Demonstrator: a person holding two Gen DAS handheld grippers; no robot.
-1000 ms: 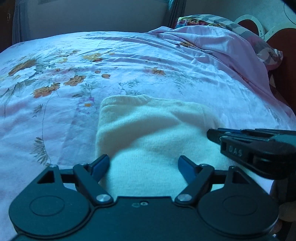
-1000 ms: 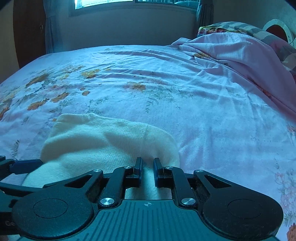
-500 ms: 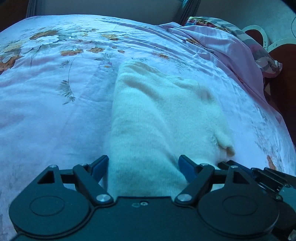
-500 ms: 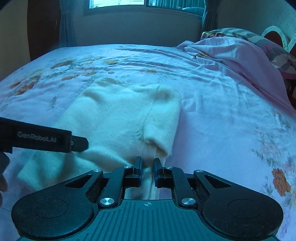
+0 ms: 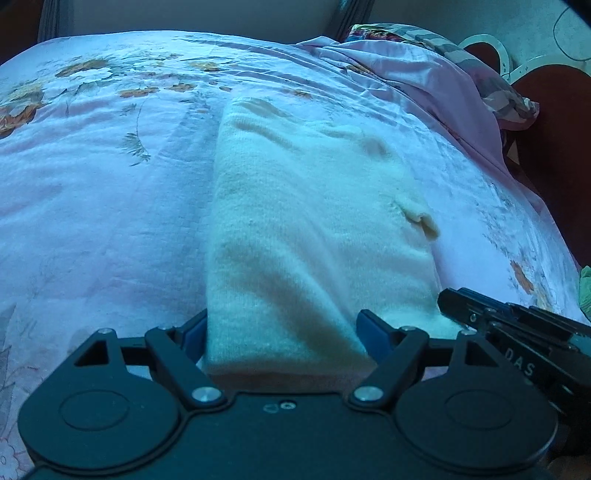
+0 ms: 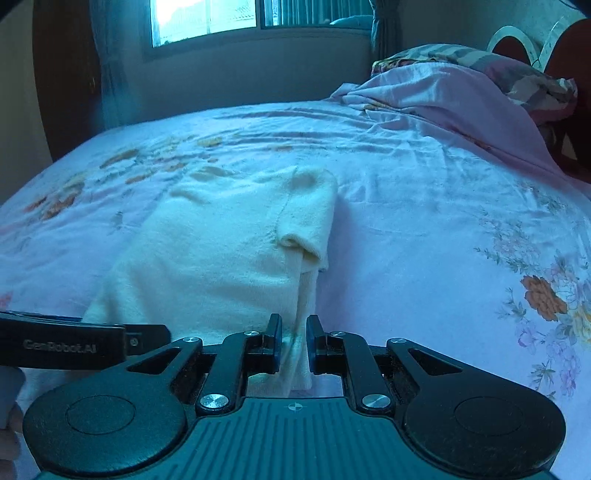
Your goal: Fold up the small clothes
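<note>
A cream knitted garment (image 5: 314, 221) (image 6: 221, 258) lies stretched out lengthwise on the flowered pink bed sheet (image 5: 92, 203). Its short sleeve (image 6: 303, 243) is folded at the right edge. My right gripper (image 6: 294, 325) is shut on a narrow strip of the garment's near right edge. In the left wrist view the right gripper (image 5: 454, 299) shows at the garment's right corner. My left gripper (image 5: 284, 328) stands wide open with the garment's near end between its fingers, and the left pad is partly hidden behind the cloth's edge. From the right wrist the left gripper (image 6: 162, 332) reaches over the near left corner.
A crumpled pink blanket (image 6: 461, 85) and a patterned pillow (image 5: 424, 40) are heaped at the far right by the dark headboard (image 5: 554, 110). A window (image 6: 221, 18) is in the far wall. Part of a hand (image 6: 7, 424) shows at the left edge.
Both grippers have drawn back towards the near side of the bed. The garment, a short rounded heap before, now lies pulled out long. The right gripper stayed shut on it.
</note>
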